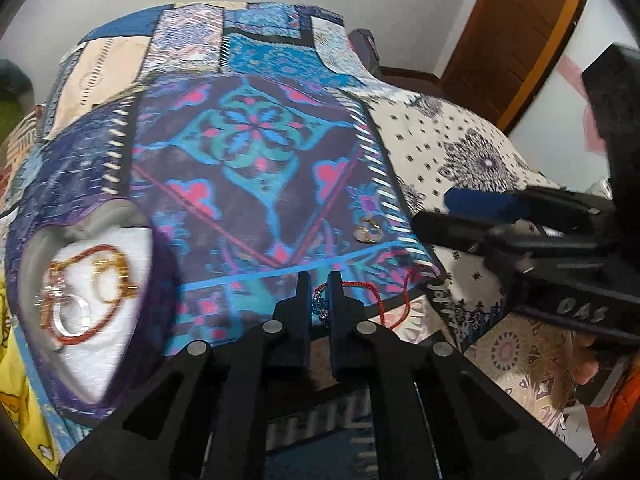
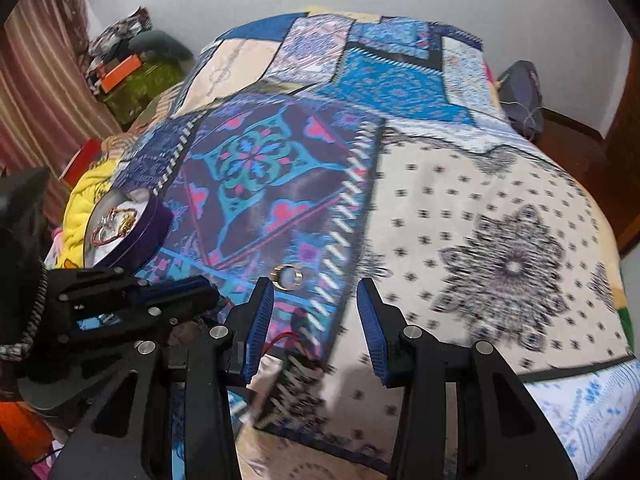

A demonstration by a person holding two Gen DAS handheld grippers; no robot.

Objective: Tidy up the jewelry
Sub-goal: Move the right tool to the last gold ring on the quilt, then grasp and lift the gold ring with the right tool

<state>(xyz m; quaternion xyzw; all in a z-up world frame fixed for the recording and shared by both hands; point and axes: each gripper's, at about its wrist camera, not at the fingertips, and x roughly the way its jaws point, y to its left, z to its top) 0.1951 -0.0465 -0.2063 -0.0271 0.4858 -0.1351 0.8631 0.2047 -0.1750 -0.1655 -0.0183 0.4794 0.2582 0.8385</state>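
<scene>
Jewelry: several pieces already in heart box (image 1: 132,216) | ring (image 2: 287,277), red cord (image 1: 376,300) left on quilt (image 1: 248,184) | left gripper (image 1: 319,282) nearly closed around cord's bead | right gripper (image 2: 316,292) spread wide, empty

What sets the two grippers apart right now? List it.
The left gripper has its fingers nearly together, pinching a red cord with a blue bead; the right gripper has its fingers spread wide and holds nothing. The left gripper sits at the cord on the quilt; the right gripper points toward a gold ring lying just ahead of it. Both are black and hover low over the quilt.
</scene>
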